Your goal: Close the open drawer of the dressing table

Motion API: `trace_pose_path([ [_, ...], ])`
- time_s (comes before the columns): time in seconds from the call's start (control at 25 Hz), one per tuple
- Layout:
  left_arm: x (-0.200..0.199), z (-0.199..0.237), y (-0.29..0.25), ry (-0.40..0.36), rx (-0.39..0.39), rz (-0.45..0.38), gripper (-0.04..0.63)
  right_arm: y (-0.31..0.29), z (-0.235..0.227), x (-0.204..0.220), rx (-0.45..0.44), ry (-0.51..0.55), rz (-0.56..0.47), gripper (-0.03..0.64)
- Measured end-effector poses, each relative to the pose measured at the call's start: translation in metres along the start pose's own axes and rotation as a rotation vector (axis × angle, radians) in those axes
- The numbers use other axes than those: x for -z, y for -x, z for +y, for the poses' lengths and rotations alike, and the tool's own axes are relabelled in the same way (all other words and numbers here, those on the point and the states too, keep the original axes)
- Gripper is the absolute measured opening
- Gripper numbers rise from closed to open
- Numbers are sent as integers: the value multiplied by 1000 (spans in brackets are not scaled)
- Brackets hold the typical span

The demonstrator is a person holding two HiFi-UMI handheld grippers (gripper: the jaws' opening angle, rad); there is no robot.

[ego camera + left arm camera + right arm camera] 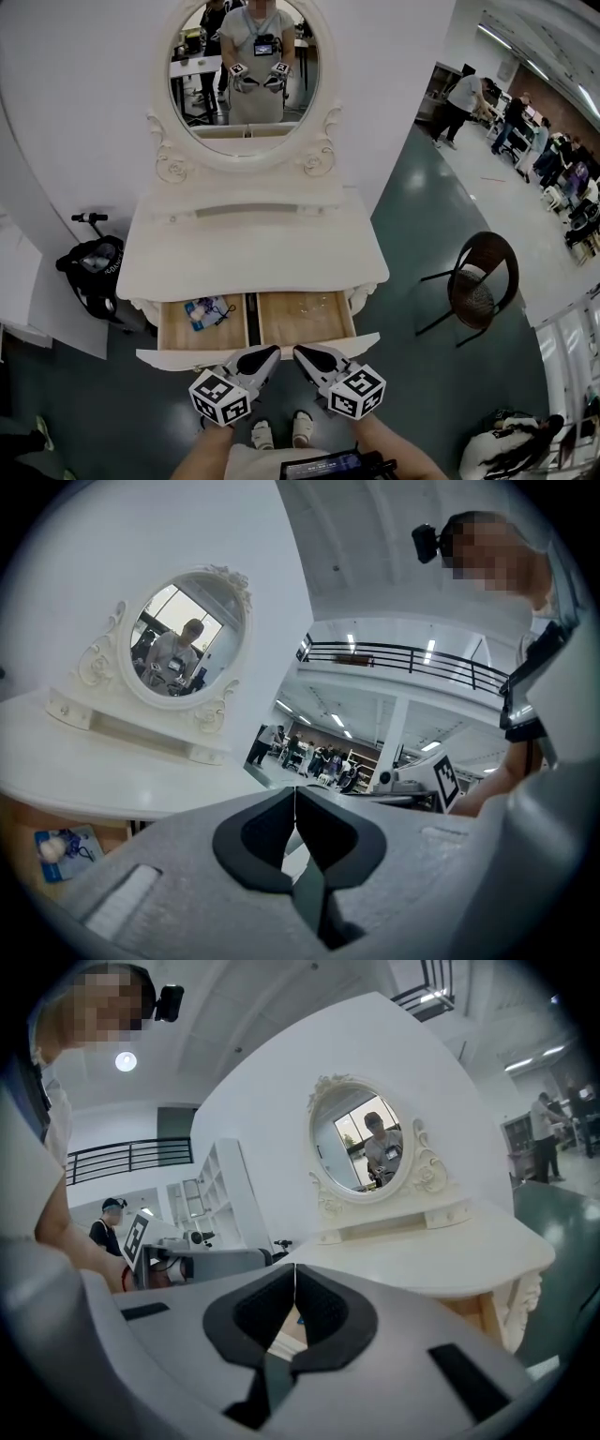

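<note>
The white dressing table [253, 248] with its oval mirror [242, 70] stands in front of me in the head view. Its drawer [173, 357] is pulled out, showing two wooden compartments. The left one holds a small blue and white bundle [206, 312]. My left gripper [265, 355] and right gripper [305, 354] hover side by side just before the drawer's white front, near its middle. Both are shut with nothing between the pads. In the left gripper view my left gripper [295, 794] looks past the tabletop [112, 780]; my right gripper [295, 1269] faces the table [441, 1255] from its other side.
A brown round-backed chair [483, 286] stands on the green floor right of the table. A black bag on wheels [94, 272] sits at the table's left. My own feet [281, 433] are below the grippers. Several people work far off at the right [525, 127].
</note>
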State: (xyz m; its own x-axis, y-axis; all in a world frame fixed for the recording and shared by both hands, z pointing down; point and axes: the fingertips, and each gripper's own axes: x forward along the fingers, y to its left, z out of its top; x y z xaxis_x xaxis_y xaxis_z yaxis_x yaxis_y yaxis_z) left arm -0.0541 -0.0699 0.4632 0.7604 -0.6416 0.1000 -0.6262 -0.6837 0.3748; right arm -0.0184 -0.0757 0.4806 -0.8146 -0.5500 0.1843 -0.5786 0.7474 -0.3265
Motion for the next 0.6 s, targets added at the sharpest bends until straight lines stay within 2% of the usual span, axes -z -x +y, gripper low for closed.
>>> trace_pose_path([
  [0.24, 19, 1, 9, 44, -11, 11, 8, 11, -15, 28, 77, -60, 8, 17],
  [0.6, 36, 5, 8, 61, 2, 49, 8, 13, -16, 42, 92, -62, 25, 17],
])
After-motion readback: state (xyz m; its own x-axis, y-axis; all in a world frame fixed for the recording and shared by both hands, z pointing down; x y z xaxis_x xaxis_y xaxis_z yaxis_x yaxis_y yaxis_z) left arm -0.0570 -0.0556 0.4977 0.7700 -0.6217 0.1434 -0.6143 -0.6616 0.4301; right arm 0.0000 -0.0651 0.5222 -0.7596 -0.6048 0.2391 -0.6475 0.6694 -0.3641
